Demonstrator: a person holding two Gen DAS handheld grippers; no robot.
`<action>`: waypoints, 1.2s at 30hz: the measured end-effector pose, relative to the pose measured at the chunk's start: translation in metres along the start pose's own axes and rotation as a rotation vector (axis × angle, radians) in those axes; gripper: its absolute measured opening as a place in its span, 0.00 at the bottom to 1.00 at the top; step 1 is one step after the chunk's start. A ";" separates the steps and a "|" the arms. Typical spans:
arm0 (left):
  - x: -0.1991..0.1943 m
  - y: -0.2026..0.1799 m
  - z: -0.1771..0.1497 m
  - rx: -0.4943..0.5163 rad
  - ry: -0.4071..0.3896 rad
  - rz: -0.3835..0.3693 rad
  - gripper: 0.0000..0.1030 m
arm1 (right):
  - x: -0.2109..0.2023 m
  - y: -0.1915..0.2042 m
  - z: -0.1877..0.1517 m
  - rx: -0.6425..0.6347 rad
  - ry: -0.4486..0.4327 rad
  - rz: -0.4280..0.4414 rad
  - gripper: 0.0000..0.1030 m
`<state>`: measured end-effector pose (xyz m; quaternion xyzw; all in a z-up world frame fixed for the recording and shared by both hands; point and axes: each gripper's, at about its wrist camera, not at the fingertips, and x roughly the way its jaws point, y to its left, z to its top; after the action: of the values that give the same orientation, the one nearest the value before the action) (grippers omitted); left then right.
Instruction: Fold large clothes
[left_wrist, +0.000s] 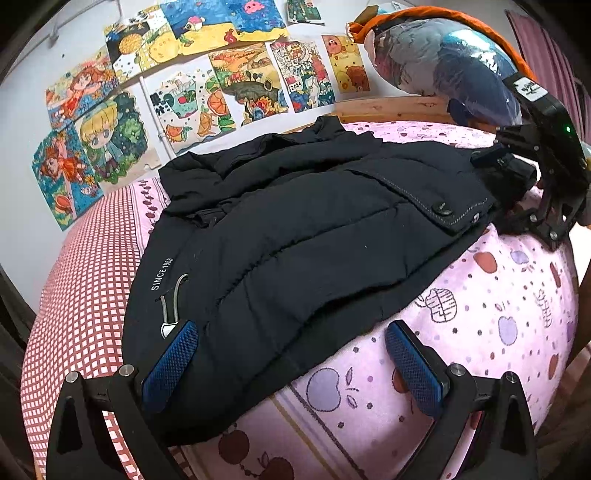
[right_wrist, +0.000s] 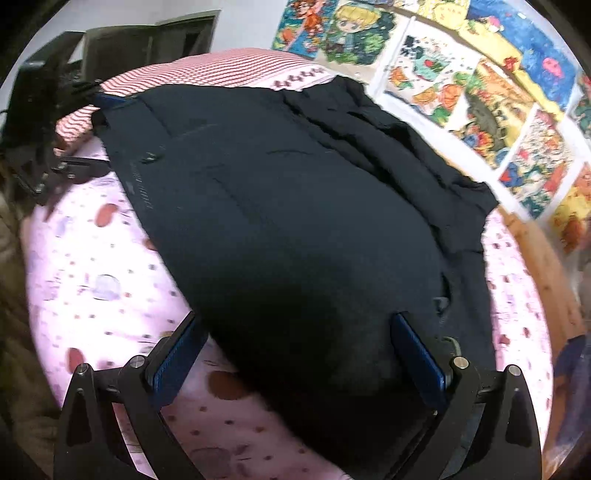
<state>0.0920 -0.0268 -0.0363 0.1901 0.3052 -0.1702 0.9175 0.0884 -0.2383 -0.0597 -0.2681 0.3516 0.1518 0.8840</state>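
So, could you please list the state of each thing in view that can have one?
Black jacket: folded, lying on the bed.
Left gripper: open, fingers astride the jacket's hem.
Right gripper: open, fingers astride the jacket's edge.
Pocket flap: closed.
Pink bedspread: spread out beneath the jacket.

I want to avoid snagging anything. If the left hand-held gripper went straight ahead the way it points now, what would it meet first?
Most likely the black jacket. The left hand-held gripper is open, with the jacket's hem lying between its fingers on the pink bedspread, so it would run into that fabric almost at once, though exact depth is unclear.
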 end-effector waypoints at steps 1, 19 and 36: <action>-0.001 -0.002 -0.001 0.008 -0.006 0.009 1.00 | -0.002 0.000 -0.002 0.000 -0.011 -0.015 0.95; -0.006 -0.010 -0.001 -0.071 -0.135 0.324 1.00 | -0.016 -0.032 -0.033 0.248 -0.173 -0.161 0.63; -0.011 0.009 0.050 -0.008 -0.269 0.253 0.25 | -0.027 -0.029 0.008 0.249 -0.368 -0.222 0.14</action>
<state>0.1123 -0.0400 0.0097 0.1989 0.1542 -0.0762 0.9648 0.0867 -0.2593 -0.0251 -0.1621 0.1692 0.0555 0.9706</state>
